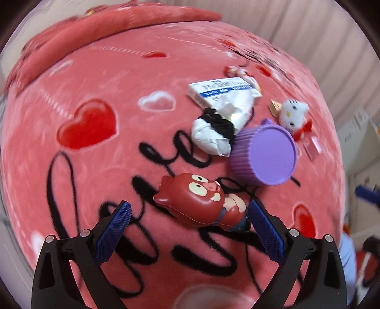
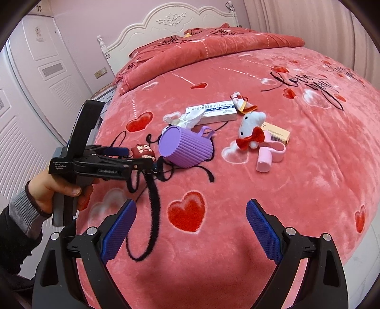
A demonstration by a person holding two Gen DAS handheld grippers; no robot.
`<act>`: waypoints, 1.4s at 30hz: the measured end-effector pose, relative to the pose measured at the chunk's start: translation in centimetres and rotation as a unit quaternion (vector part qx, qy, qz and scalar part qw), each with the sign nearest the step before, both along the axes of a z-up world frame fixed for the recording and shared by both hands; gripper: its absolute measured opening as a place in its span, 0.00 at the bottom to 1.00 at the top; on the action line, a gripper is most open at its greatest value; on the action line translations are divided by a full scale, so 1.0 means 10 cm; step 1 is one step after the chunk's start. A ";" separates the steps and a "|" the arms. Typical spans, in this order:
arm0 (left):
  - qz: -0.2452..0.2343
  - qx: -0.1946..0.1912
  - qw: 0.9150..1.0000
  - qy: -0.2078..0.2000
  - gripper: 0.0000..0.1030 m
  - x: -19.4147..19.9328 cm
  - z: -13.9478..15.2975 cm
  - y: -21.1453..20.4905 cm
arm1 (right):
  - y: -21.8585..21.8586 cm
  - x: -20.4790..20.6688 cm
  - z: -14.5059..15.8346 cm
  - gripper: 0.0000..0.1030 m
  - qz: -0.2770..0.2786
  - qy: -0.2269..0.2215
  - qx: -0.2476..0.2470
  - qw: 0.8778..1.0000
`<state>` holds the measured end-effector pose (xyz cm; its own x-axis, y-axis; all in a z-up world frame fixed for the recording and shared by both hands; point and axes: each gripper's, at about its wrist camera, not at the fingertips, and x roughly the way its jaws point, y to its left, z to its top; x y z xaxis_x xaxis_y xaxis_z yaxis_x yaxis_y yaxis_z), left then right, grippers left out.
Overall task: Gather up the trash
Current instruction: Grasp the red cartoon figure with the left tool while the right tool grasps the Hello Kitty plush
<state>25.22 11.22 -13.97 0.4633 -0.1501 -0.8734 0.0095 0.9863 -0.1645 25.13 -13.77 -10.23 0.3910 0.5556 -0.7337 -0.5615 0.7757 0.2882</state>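
My left gripper (image 1: 190,229) is open low over the pink heart blanket (image 1: 99,78). A brown-red squishy toy figure (image 1: 199,202) lies between its fingertips, its feet against the right pad (image 1: 266,233). Beyond it a purple ribbed cup (image 1: 263,154) lies on its side beside crumpled white tissue (image 1: 211,137) and a white-blue medicine box (image 1: 218,91). In the right wrist view, my right gripper (image 2: 191,228) hangs open with nothing in it above the blanket (image 2: 308,190). A hand holds the left gripper (image 2: 135,158) at the toy (image 2: 143,151), left of the cup (image 2: 185,148), tissue (image 2: 187,118) and box (image 2: 213,111).
A white cat plush with a red bow (image 2: 253,128), a small yellow carton (image 2: 276,135), a pink cup (image 2: 270,154) and a candy wrapper (image 2: 242,102) lie further right. A folded quilt (image 2: 201,50) and white headboard (image 2: 171,21) stand at the far end; white wardrobe doors (image 2: 35,83) line the left.
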 end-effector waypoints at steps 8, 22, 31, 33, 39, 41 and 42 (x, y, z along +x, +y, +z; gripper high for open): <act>0.017 -0.010 1.000 -0.007 0.65 0.07 -0.05 -0.06 | -0.09 0.00 -0.08 0.89 -0.003 0.003 0.000 1.000; -0.065 0.010 0.997 -0.032 0.56 -0.18 0.25 -0.07 | -0.30 0.19 -0.11 0.89 -0.043 -0.007 0.011 0.999; -0.133 0.005 0.990 -0.048 0.56 -0.20 0.46 -0.33 | -0.33 0.65 -0.17 0.80 -0.061 -0.030 -0.016 0.998; -0.146 0.001 0.988 -0.048 0.56 -0.19 0.44 -0.42 | -0.33 0.80 -0.23 0.79 -0.068 -0.029 -0.025 0.997; -0.172 -0.015 0.984 -0.045 0.56 -0.15 0.40 -0.57 | -0.25 1.06 -0.21 0.78 -0.059 -0.041 -0.023 0.997; -0.173 -0.016 0.984 -0.047 0.56 -0.13 0.40 -0.57 | -0.14 1.15 -0.18 0.73 -0.044 -0.051 -0.026 0.997; -0.174 -0.018 0.983 -0.048 0.56 -0.12 0.40 -0.57 | -0.09 1.19 -0.18 0.70 -0.037 -0.054 -0.030 0.997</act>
